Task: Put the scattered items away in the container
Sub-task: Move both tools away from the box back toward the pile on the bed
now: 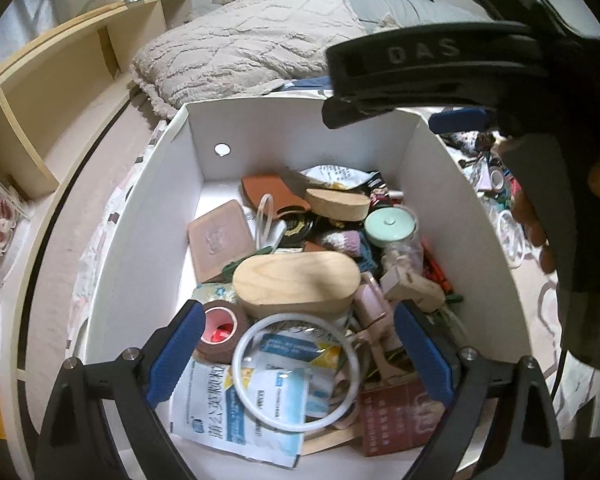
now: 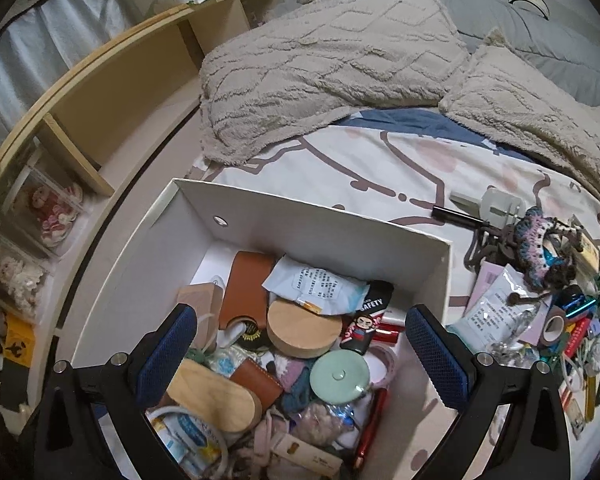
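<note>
White open box (image 2: 380, 248) on a bed, filled with small items.
Inside are heaped an oval wooden case (image 1: 296, 282), a white ring (image 1: 296, 372), a mint lid (image 2: 340, 374) and packets. More items (image 2: 548, 304) are scattered on the bedsheet just beside the box.

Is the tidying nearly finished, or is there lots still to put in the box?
Plenty is done: the white box already holds wooden lids, packets and a mint jar. Nothing is in hand; the left gripper and right gripper are both open and empty. A pile of scattered items still waits on the bed.
</note>
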Action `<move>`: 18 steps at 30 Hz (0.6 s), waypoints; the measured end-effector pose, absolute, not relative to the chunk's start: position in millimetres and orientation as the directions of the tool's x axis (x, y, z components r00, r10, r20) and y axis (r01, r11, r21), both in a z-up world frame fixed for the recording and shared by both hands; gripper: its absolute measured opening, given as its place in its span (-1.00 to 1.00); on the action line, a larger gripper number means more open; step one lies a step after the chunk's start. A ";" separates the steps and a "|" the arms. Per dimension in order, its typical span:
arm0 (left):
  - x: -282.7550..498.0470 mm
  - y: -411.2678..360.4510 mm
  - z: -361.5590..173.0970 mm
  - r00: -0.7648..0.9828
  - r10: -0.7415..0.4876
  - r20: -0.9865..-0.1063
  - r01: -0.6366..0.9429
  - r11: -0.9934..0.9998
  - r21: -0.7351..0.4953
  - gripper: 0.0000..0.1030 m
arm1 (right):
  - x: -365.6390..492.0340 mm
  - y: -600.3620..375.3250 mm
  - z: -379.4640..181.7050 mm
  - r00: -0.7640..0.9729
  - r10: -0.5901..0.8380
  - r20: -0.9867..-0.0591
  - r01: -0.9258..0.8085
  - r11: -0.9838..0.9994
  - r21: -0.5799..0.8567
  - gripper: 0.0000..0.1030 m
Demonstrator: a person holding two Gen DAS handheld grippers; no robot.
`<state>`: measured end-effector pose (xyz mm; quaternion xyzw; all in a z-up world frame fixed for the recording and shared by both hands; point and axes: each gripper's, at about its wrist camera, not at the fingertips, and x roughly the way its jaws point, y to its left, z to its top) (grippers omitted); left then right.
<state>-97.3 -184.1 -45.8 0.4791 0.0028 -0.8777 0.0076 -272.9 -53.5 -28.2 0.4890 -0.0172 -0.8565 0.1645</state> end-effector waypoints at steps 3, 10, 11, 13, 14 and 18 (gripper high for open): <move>-98.7 -180.8 -41.6 -0.551 -0.019 -0.835 0.026 -1.000 0.005 0.87 | -268.1 -45.9 -22.8 -0.478 -0.298 -0.826 0.272 -0.945 0.184 1.00; -106.4 -179.5 -36.2 -0.551 -0.040 -0.833 0.072 -0.997 0.000 0.87 | -256.0 -21.7 -13.2 -0.499 -0.308 -0.810 0.285 -0.941 0.182 1.00; -107.6 -179.4 -35.1 -0.553 -0.041 -0.832 0.079 -0.997 -0.004 0.87 | -254.2 -18.0 -11.9 -0.503 -0.308 -0.807 0.285 -0.941 0.182 1.00; -109.8 -178.7 -32.3 -0.559 -0.041 -0.828 0.089 -0.996 -0.010 0.87 | -250.8 -9.9 -8.3 -0.512 -0.308 -0.802 0.283 -0.942 0.181 1.00; -110.7 -178.1 -30.8 -0.564 -0.042 -0.825 0.092 -0.996 -0.013 0.87 | -249.1 -6.1 -6.9 -0.516 -0.305 -0.800 0.281 -0.943 0.178 1.00; -114.2 -173.1 -24.7 -0.581 -0.044 -0.813 0.102 -0.995 -0.019 0.87 | -242.2 10.4 -1.7 -0.533 -0.291 -0.795 0.272 -0.948 0.164 1.00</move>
